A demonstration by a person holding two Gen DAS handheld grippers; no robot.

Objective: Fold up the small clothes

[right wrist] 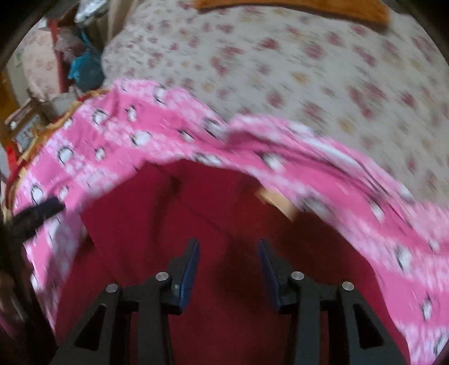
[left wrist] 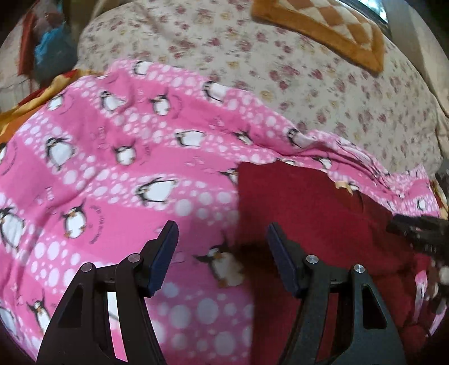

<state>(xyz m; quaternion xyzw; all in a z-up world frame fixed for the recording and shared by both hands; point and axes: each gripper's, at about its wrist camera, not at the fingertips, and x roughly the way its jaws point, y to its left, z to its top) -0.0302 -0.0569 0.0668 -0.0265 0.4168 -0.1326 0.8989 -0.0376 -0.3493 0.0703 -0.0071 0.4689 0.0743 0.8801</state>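
Note:
A dark red garment lies flat on a pink penguin-print blanket, with a small tan label at its far edge. My left gripper hovers open over the garment's left edge, with nothing between its fingers. The right gripper's black tip shows at the right edge of the left wrist view. In the blurred right wrist view, my right gripper stands open above the red garment, holding nothing. The left gripper shows there at the far left, over the blanket.
The blanket lies on a bed with a floral sheet. An orange checked cushion rests at the far side. Blue and red clutter sits beyond the bed's left corner. An orange-yellow cloth peeks out under the blanket's left edge.

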